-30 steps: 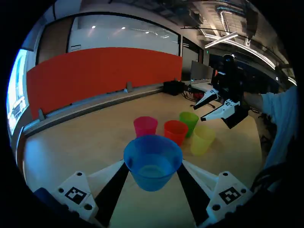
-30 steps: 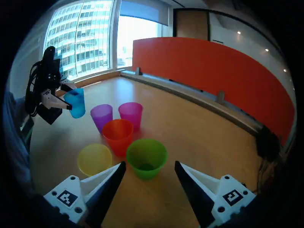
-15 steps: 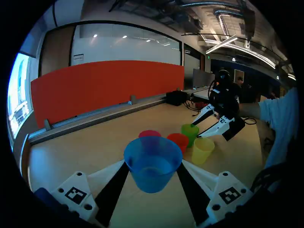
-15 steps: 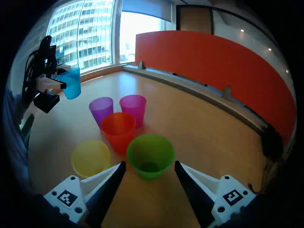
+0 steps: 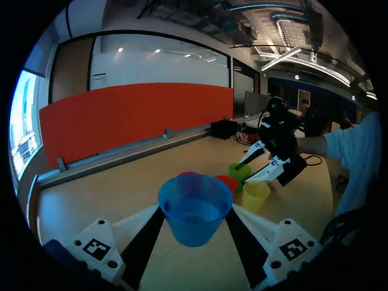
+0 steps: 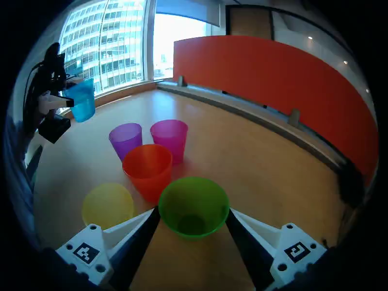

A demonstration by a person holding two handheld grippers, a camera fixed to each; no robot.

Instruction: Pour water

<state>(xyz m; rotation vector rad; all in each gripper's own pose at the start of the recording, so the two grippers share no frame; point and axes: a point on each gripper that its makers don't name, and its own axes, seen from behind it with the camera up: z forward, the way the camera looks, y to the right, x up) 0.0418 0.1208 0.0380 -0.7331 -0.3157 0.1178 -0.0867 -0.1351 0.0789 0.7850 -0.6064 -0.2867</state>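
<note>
The green plastic cup (image 6: 194, 213) stands on the wooden desk (image 6: 262, 160) between your right fingers (image 6: 131, 237). The orange plastic cup (image 6: 148, 169) is at its 11 o'clock, the yellow plastic cup (image 6: 107, 206) at 9, and the purple plastic cup (image 6: 125, 140) and magenta plastic cup (image 6: 169, 138) behind the orange. The blue plastic cup (image 5: 195, 208) sits between your left fingers (image 5: 140, 233).

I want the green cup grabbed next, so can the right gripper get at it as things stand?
Probably yes. The right gripper has its jaws open on either side of the green cup, with nothing between. The yellow cup sits close beside one finger, so it might get nudged.
</note>
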